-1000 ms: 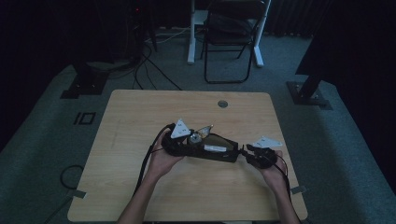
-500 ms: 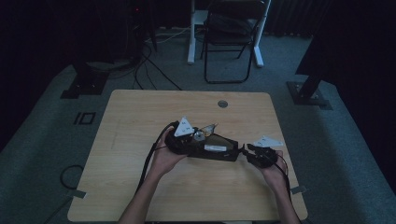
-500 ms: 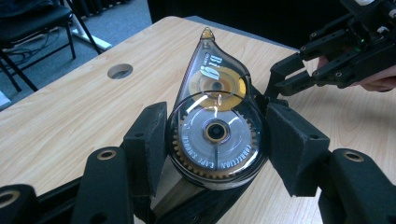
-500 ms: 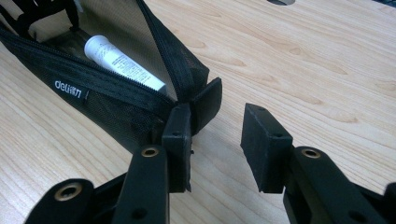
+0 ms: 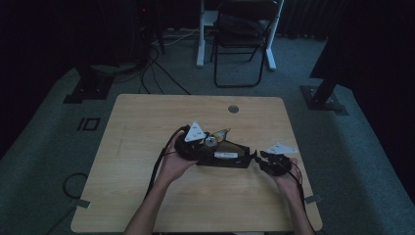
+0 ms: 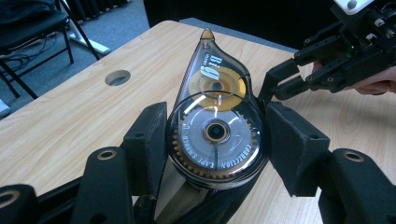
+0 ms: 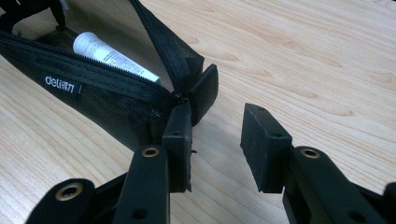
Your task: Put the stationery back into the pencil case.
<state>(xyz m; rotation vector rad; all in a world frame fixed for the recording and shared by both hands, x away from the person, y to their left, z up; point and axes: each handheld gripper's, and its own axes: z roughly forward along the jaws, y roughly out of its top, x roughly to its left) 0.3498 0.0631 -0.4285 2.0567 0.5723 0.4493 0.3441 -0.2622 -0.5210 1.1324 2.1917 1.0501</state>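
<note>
Left tongs (image 6: 215,135) clamp correction tape (image 6: 215,116) over open pouch (image 7: 107,93).

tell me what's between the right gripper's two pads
Bare table wood. In the right gripper view the right gripper stands open beside the pencil case, whose zipper end touches one pad's outer side.
</note>
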